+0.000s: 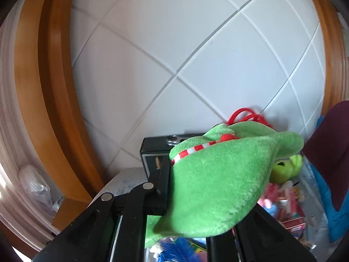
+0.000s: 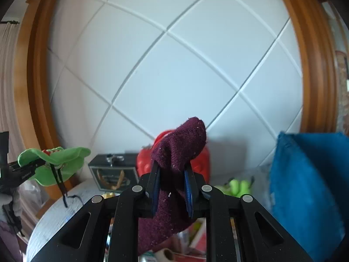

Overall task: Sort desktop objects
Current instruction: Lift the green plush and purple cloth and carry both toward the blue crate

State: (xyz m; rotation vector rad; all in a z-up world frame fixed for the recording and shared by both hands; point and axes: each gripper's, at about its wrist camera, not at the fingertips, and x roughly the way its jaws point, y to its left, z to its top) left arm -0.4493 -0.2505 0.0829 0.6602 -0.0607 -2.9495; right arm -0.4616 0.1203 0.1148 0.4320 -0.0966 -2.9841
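Note:
My left gripper (image 1: 196,187) is shut on a green plush toy (image 1: 216,181) with a red-and-white striped band, held up in the air; the toy hides the right finger. It also shows in the right wrist view (image 2: 54,163) at the far left, held by the left gripper (image 2: 32,166). My right gripper (image 2: 171,185) is shut on a dark purple sock (image 2: 174,152), which stands up between the blue pads (image 2: 156,187) and hangs down below them. The sock shows in the left wrist view (image 1: 327,152) at the right edge.
A black box (image 2: 113,172) stands at the back against the white tiled wall (image 2: 174,65). A red object (image 2: 202,159) sits behind the sock. A blue cloth (image 2: 305,185) is at the right. Small toys and packets (image 1: 288,207) lie below. A wooden frame (image 1: 50,109) borders the wall.

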